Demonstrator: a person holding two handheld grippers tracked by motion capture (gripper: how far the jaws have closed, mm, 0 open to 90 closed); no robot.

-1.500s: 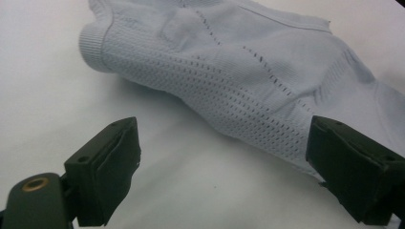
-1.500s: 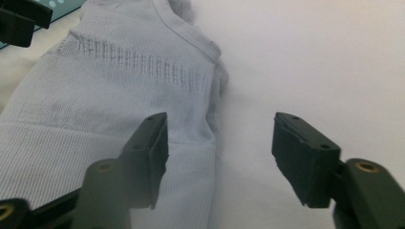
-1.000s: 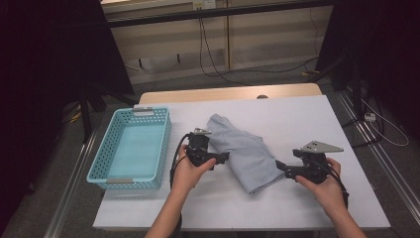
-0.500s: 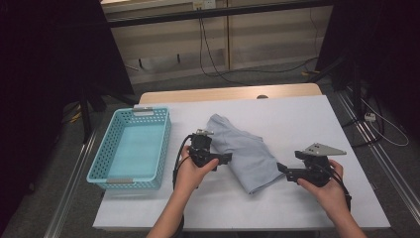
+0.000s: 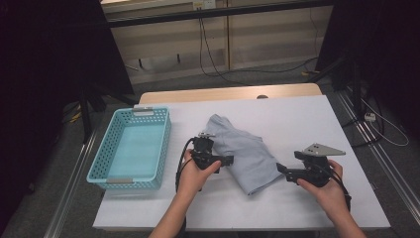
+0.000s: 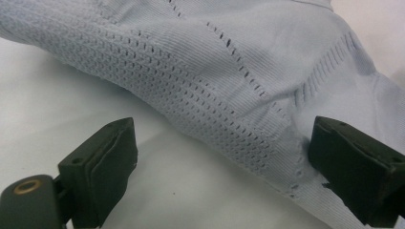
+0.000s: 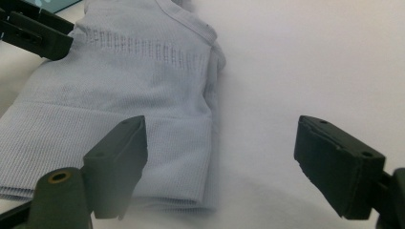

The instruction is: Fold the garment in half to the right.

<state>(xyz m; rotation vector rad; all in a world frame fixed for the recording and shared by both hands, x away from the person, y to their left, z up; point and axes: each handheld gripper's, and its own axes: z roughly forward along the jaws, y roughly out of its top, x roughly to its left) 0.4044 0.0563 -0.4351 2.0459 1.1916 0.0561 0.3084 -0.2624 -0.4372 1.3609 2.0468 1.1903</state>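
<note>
High view, folded garment (image 5: pixel 245 153) mid-table, left tongs (image 5: pixel 229 160) and right tongs (image 5: pixel 281 168) open at its side edges, basket (image 5: pixel 131 174) left

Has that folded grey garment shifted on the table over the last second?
No. The folded grey garment lies at the same spot beside the blue basket, same outline as before.

A pale blue-grey knitted garment (image 5: pixel 245 153) is observed, patterned with bands of fine mesh openwork, lines of small eyelets and a ribbed hem. The basket (image 5: pixel 115 177) is coloured turquoise, its walls latticed with small holes. The table (image 5: pixel 307 119) is covered in plain white. Both the left gripper (image 5: pixel 229 159) and the right gripper (image 5: pixel 280 168) are finished in black, the latter topped by a grey plate.
</note>
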